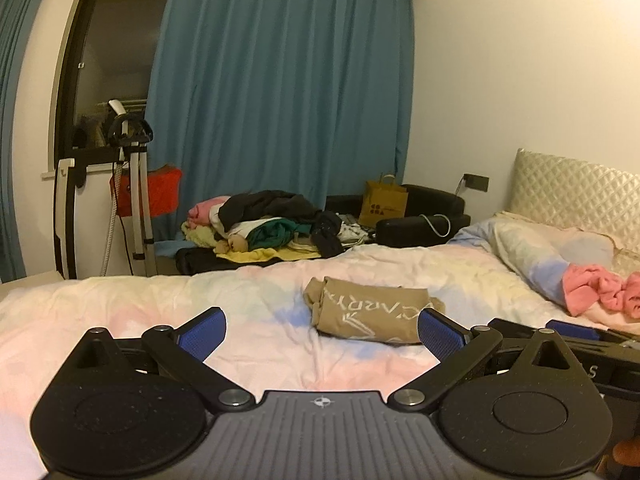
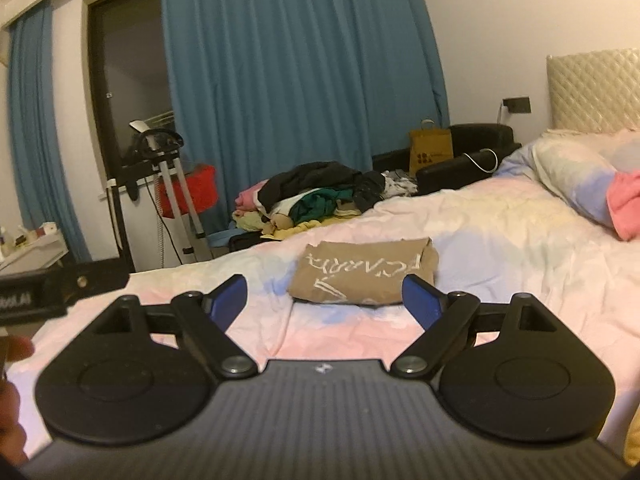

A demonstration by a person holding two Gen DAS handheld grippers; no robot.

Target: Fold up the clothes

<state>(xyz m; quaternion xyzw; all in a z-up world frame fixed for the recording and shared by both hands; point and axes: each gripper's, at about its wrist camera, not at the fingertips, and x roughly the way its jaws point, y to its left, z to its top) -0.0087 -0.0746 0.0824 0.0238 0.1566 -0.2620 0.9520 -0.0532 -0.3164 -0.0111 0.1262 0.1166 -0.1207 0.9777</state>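
On the bed, folded shirt, lettering perhaps partly hidden.

Blue curtain, yellow paper bag, quilted headboard

Beyond the bed, on which one folded tan shirt lies beside one pillow and one pink garment, there are one heap of clothes, one paper bag and two blue curtains.
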